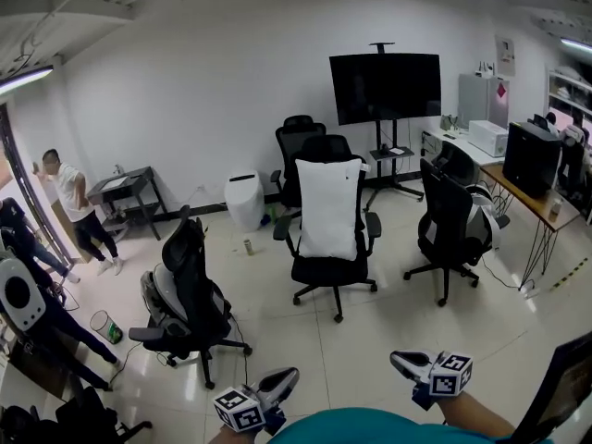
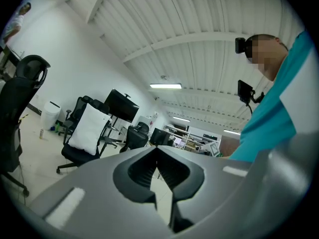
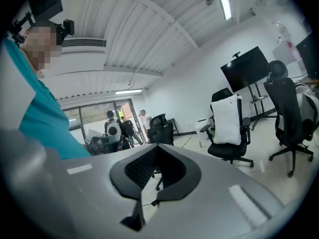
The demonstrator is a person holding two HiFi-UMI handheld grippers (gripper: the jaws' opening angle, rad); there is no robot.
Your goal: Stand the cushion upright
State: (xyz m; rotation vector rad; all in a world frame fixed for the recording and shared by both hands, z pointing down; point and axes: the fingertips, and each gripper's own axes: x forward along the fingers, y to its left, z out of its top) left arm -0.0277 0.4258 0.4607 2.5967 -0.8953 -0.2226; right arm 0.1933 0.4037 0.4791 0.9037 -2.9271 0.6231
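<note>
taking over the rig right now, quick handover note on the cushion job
Left tongs: shut, empty, low by the body.
Right tongs: shut, empty, low by the body.
Cushion: white, upright on the seat of the middle black chair, against its backrest, well away from both tongs.
Done: cushion already stands upright.
Left: apparently nothing; maybe check it holds.

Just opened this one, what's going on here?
A person holds the left gripper and right gripper low in front, jaws shut on nothing. The white cushion stands upright against the back of a black office chair across the room, well away from both. Nothing is being handled.
</note>
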